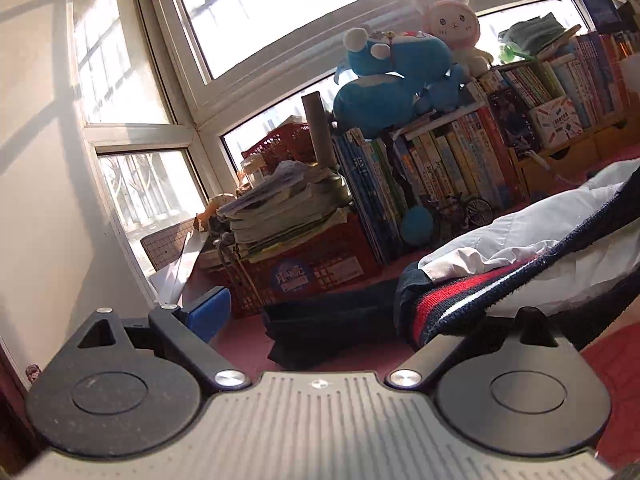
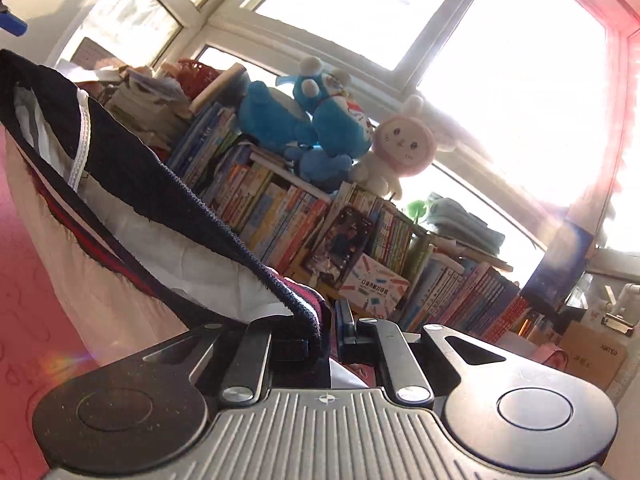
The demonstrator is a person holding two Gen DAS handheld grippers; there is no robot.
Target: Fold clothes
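Above the red bench (image 1: 616,356), the right tool (image 2: 326,332) pinches the jacket's (image 2: 132,184) navy ribbed hem, only the left view showing the left tool (image 1: 360,312) spread wide beside its red-white-striped cuff (image 1: 452,300) and white lining.

Red tabletop (image 1: 240,344) carries folded dark garment (image 1: 332,324), crate (image 1: 316,264), books (image 1: 440,164).

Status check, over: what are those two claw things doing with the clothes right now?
Left gripper open, empty. Right gripper shut on jacket's striped knit hem, lifted. Dark folded garment lies ahead on red tabletop.
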